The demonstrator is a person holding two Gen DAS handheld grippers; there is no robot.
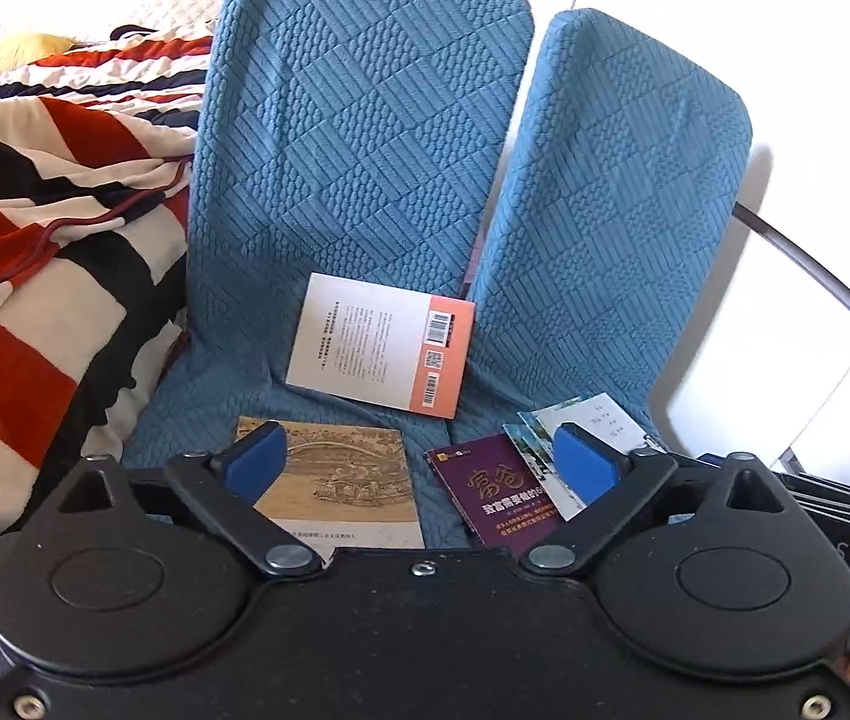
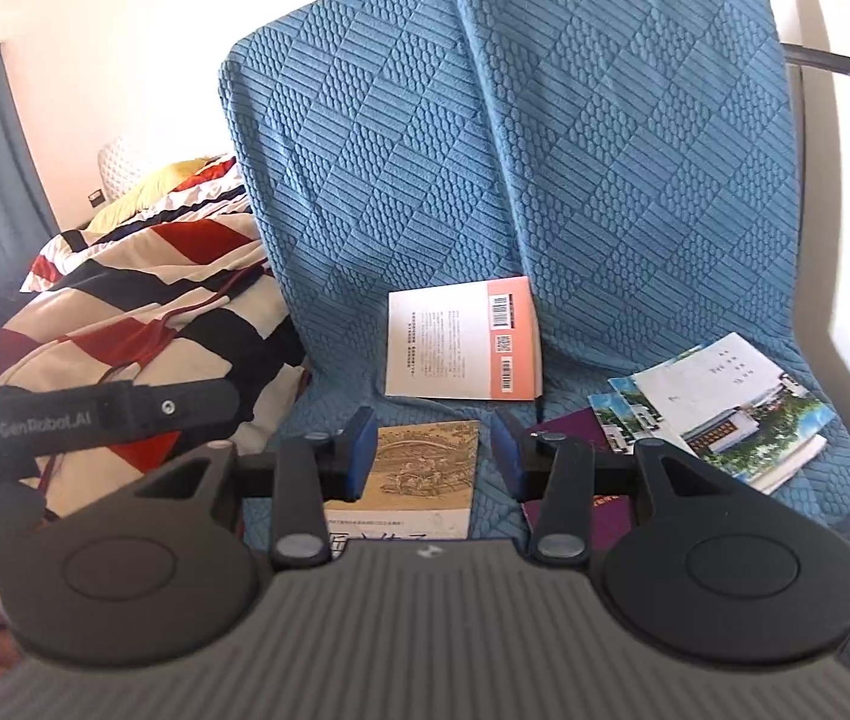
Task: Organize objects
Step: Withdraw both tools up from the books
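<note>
Nearest the cameras, both pairs of tongs are seen above the front of a blue quilted sofa seat [image 1: 365,408]. The left tongs [image 1: 425,468] are spread wide, with nothing between the blue pads [image 1: 257,462]; no book is touched. The right tongs [image 2: 433,450] are held partly apart, the gap empty, the pads clear of the books below. A fingertip is glimpsed at the lower right corner of the left wrist view; more fingers are visible at the lower left edge of the right wrist view.

Just beyond the tongs, four items are noted lying on the seat. A tan book with an old bridge painting [image 1: 353,480] is lying flat at front left. A purple book [image 1: 496,492] is lying at front right, its far corner overlapped by a loose stack of booklets with building photographs [image 2: 724,414]. Farther back, a white book with an orange strip and barcodes [image 1: 383,342] is propped back-cover up against the base of the backrest, near the gap between the two back cushions [image 1: 365,120].

To the left of the seat, a striped red, white and navy blanket [image 1: 35,240] is heaped. Behind, a pale wall is visible.
</note>
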